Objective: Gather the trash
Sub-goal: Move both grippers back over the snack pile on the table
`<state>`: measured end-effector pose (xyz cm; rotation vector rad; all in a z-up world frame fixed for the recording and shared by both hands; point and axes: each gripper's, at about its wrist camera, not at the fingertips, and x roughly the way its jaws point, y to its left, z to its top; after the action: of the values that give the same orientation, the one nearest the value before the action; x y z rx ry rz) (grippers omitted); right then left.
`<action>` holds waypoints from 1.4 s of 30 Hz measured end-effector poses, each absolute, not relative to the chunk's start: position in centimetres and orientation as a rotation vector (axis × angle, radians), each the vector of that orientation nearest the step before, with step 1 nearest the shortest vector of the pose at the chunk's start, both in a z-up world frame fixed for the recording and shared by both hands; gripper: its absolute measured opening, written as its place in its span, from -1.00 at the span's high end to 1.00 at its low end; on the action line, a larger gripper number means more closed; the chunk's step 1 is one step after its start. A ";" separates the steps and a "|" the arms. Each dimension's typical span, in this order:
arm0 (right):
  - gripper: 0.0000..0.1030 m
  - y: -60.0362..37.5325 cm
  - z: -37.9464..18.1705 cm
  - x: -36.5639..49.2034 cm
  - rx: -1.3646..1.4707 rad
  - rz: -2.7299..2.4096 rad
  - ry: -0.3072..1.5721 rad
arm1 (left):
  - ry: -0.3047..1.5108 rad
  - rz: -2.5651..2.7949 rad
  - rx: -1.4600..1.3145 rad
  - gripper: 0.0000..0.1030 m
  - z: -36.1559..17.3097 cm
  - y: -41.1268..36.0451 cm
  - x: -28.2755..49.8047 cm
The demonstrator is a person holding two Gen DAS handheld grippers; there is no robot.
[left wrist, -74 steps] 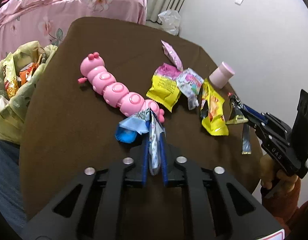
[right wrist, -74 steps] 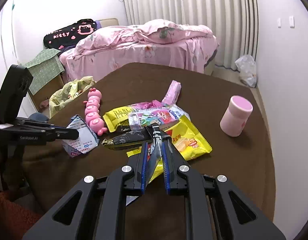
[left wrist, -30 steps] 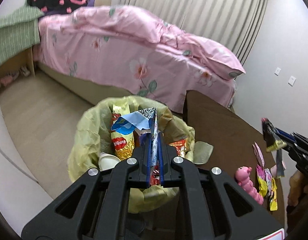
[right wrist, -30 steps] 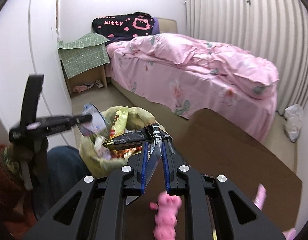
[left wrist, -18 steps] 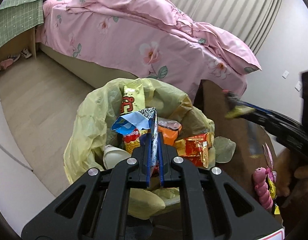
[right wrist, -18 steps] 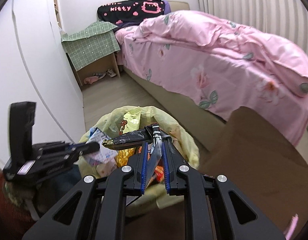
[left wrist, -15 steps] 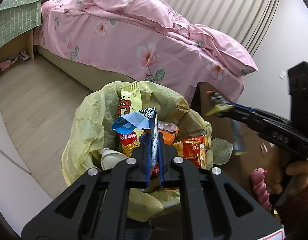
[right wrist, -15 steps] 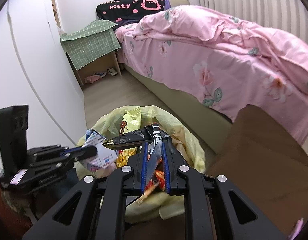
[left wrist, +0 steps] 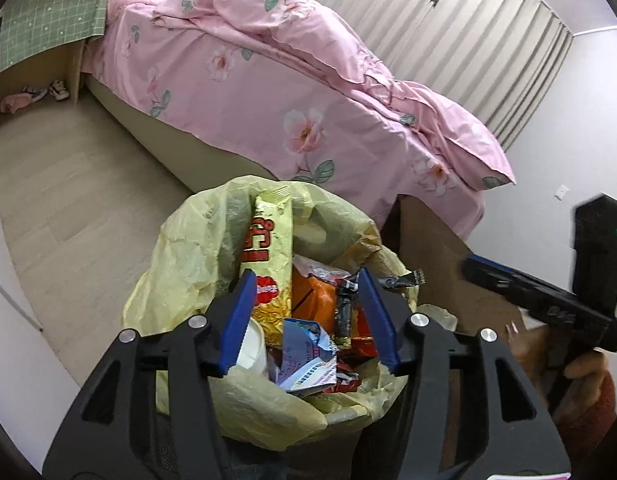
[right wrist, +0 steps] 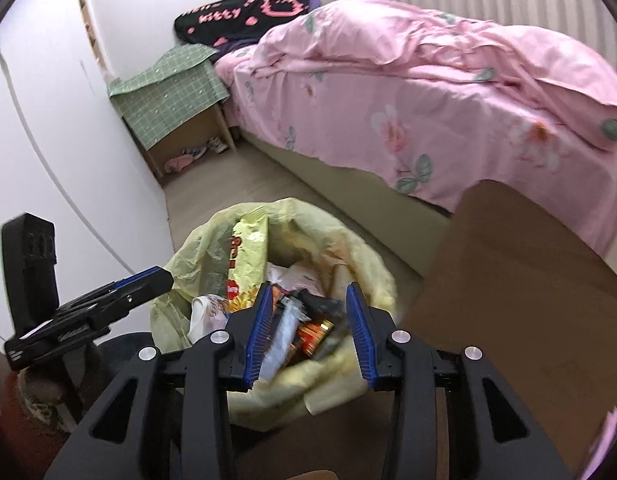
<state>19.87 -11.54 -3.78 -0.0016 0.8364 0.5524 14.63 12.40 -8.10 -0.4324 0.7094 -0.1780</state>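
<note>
A trash bin lined with a yellow bag (left wrist: 180, 264) stands on the floor, full of snack wrappers; it also shows in the right wrist view (right wrist: 360, 264). My left gripper (left wrist: 306, 286) is open and empty right above the bin. The blue and white wrapper (left wrist: 304, 364) lies in the bin below it. A dark wrapper (left wrist: 344, 312) lies beside it, one end over the rim. My right gripper (right wrist: 308, 298) is open and empty above the bin, with a blurred silver-blue wrapper (right wrist: 282, 336) and the dark wrapper (right wrist: 322, 306) below its jaws.
A brown table (right wrist: 528, 292) stands right of the bin, with a pink item (right wrist: 604, 436) at its near edge. A bed with a pink quilt (left wrist: 288, 92) lies behind. A green-covered nightstand (right wrist: 176, 92) stands by the wall.
Both grippers have opened over the bin. The blue and white wrapper has dropped from the left one and the dark and silver wrappers from the right one into the bin.
</note>
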 end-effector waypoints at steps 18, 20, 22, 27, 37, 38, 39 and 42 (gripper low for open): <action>0.28 -29.2 -0.9 5.7 -0.011 0.237 0.700 | 0.692 -0.341 -0.108 -0.08 -2.7 -2.0 9.1; 0.28 -31.0 -1.1 3.7 -0.014 0.196 0.691 | 0.694 -0.377 -0.080 -0.08 -2.4 -4.0 8.5; 0.28 -32.6 -1.5 2.2 -0.013 0.153 0.685 | 0.699 -0.419 -0.052 -0.08 -2.3 -5.8 7.9; 0.26 -37.4 -3.5 -2.1 0.040 0.046 0.706 | 0.733 -0.547 0.019 -0.14 -2.7 -10.9 6.9; -0.15 -40.0 -7.1 -5.2 0.084 0.107 0.759 | 0.843 -0.727 0.132 -0.14 -5.7 -20.3 5.5; -0.15 -39.7 -7.1 -4.8 0.067 0.113 0.761 | 0.847 -0.721 0.143 -0.14 -6.0 -20.7 5.3; -0.15 -39.4 -7.1 -4.2 0.049 0.115 0.753 | 0.850 -0.712 0.152 -0.14 -6.2 -21.0 5.2; -0.15 -39.0 -7.0 -1.6 0.029 0.091 0.742 | 0.850 -0.680 0.177 -0.14 -6.5 -21.1 4.7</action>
<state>-1.59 -38.97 -6.98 0.0292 0.7424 0.0911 4.75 -21.10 -6.52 0.1772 0.8496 -0.6796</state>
